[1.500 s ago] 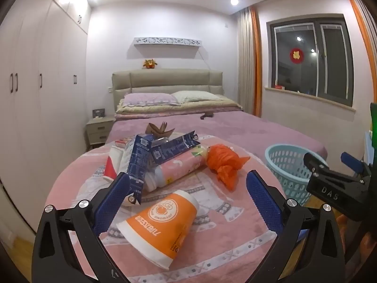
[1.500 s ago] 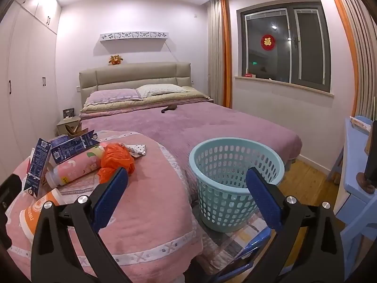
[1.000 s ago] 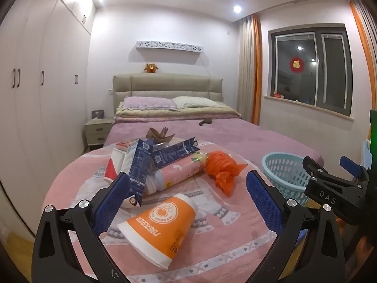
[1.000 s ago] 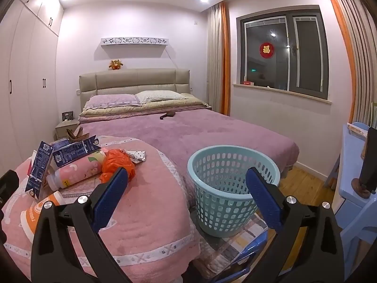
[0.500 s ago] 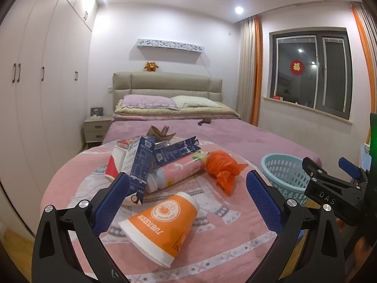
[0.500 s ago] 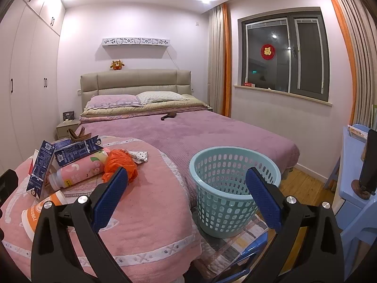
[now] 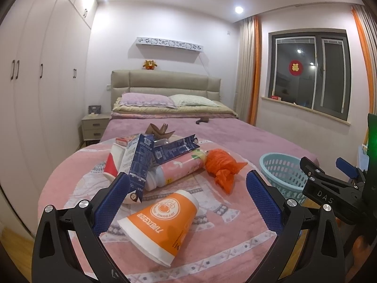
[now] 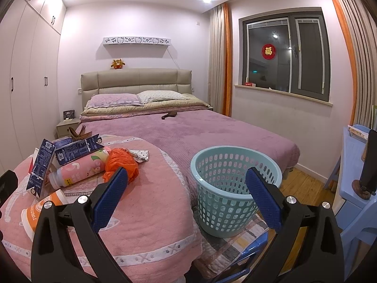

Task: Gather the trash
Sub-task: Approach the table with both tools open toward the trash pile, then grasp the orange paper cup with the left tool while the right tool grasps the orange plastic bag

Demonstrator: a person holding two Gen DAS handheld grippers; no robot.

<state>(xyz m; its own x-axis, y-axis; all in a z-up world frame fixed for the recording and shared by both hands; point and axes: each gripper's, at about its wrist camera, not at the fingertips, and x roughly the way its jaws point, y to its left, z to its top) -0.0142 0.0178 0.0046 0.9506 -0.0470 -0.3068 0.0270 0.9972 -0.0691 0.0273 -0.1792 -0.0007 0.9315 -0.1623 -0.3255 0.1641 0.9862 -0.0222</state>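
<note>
Trash lies on a pink blanket (image 7: 70,188): an orange paper cup (image 7: 162,219) on its side, a pink bottle (image 7: 179,169), two dark blue cartons (image 7: 139,165), an orange plastic bag (image 7: 221,165) and a red-white carton (image 7: 113,162). My left gripper (image 7: 186,198) is open and empty, hovering just in front of the cup. My right gripper (image 8: 186,193) is open and empty, held between the blanket and a light blue basket (image 8: 235,172), which looks empty. The cup (image 8: 40,210), bottle (image 8: 80,169) and bag (image 8: 120,162) also show in the right wrist view.
A purple bed (image 8: 188,132) with pillows lies behind. White wardrobes (image 7: 35,94) line the left wall with a nightstand (image 7: 94,125). A blue desk (image 8: 353,188) and wooden floor are at the right. The basket stands on a checked cloth (image 8: 235,243).
Both grippers have risen and drawn back slightly, so the trash and the basket sit a little lower and farther. Both stay open. Nothing on the blanket has moved.
</note>
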